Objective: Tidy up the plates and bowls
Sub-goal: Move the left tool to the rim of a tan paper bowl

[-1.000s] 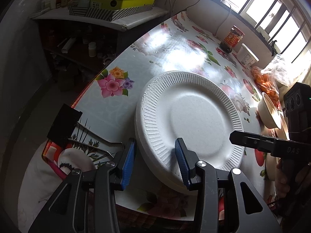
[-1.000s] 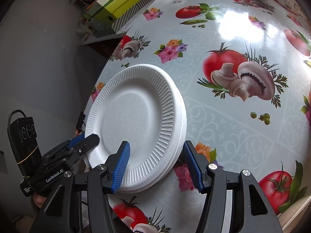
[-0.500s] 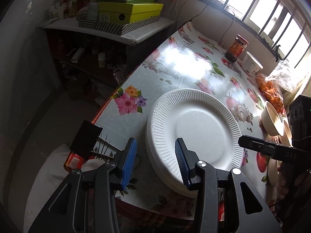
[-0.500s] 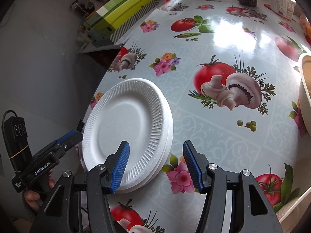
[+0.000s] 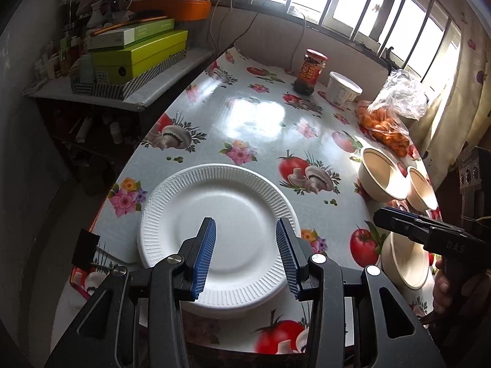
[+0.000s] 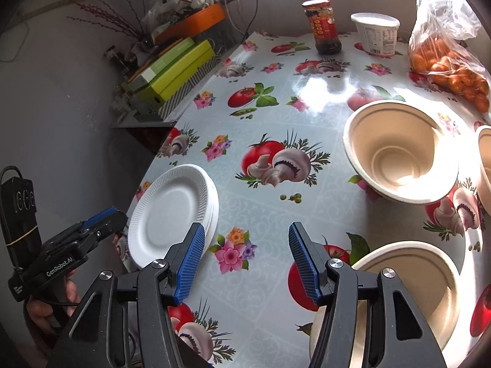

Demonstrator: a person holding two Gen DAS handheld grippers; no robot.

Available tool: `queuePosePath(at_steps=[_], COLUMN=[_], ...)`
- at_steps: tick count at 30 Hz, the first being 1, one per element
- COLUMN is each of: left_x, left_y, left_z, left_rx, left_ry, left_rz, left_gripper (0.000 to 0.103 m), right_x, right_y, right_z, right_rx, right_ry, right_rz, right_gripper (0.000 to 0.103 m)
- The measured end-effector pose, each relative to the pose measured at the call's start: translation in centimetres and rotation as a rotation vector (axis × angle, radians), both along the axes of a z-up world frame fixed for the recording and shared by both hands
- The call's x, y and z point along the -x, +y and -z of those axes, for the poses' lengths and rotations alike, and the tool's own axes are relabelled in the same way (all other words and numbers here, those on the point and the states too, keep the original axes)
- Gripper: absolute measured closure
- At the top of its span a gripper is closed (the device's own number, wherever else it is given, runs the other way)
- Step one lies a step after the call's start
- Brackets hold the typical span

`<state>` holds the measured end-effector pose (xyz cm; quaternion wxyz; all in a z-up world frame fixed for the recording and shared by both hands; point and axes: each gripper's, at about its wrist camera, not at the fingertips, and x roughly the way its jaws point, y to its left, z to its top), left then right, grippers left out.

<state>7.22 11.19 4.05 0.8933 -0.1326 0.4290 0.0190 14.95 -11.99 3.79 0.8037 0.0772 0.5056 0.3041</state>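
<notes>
Kitchen table under a barred window, covered with a glossy oilcloth [image 5: 260, 116] printed with tomatoes, mushrooms and flowers; a cluttered side shelf with green boxes [image 5: 138, 52] stands off its left edge. White foam plates [image 5: 219, 230] sit stacked at the near-left corner of the table; rims in the right wrist view suggest at least two, perhaps three, exact count uncertain. Bowls: three beige paper bowls in view along the right side. One large bowl [image 6: 399, 150] sits mid-right, a second bowl [image 6: 486, 165] just beside it at the right edge and cut off by the frame, a third bowl [image 6: 429, 276] at the near-right edge, partly under the right gripper. None is nested. At the far edge: one sauce jar [image 6: 323, 27], one white tub [image 6: 376, 33], one bag of small oranges [image 6: 451, 61]. Left gripper [image 5: 245, 257] hovers above the plate stack, jaws apart, holding nothing. Right gripper [image 6: 245, 260] hangs over bare oilcloth between the plates and the near bowl, jaws wide, also empty. Judgement: plates look done; the bowl step is at hand. Next move likely calls for the right gripper to pinch one bowl by its thin rim, lift it and drop it into another. Rims are light and flexible, so a gentle, square grip is needed.
</notes>
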Motion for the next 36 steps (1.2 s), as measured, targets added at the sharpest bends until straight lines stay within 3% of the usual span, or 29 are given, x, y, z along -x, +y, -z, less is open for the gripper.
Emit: queuePosePath(at_steps=[10,14,20,25,36], left_x=[-3.0,-4.4,-6.8,-8.8,-12.5], left_y=[-8.3,-10.7,-13.0,-14.7,-16.2], left_z=[-0.4,-0.7,-0.5,-0.1,1.7], left_rx=[0.011,0.049,0.044,0.026,0.05], left_ry=[-0.012,-0.026,-0.023,-0.016,0.016], left_rz=[0.198,0.265,0.316,0.356,0.377], left_gripper=[0.061,0.061,0.061,0.061,0.061], right_x=[2.0,2.6,3.0,2.3,-0.2], right_y=[-7.5,-10.2,-13.7,-15.7,-16.3], right_z=[-1.3,-1.5,-1.4,-1.0,0.0], right_rx=[0.04,0.089,0.134,0.115,0.125], right_ry=[-0.092,-0.142,-0.186,-0.192,-0.232], right_rz=[0.169,0.247,0.338,0.388,0.366], right_gripper=[0.045,0.045,0.045,0.045,0.046])
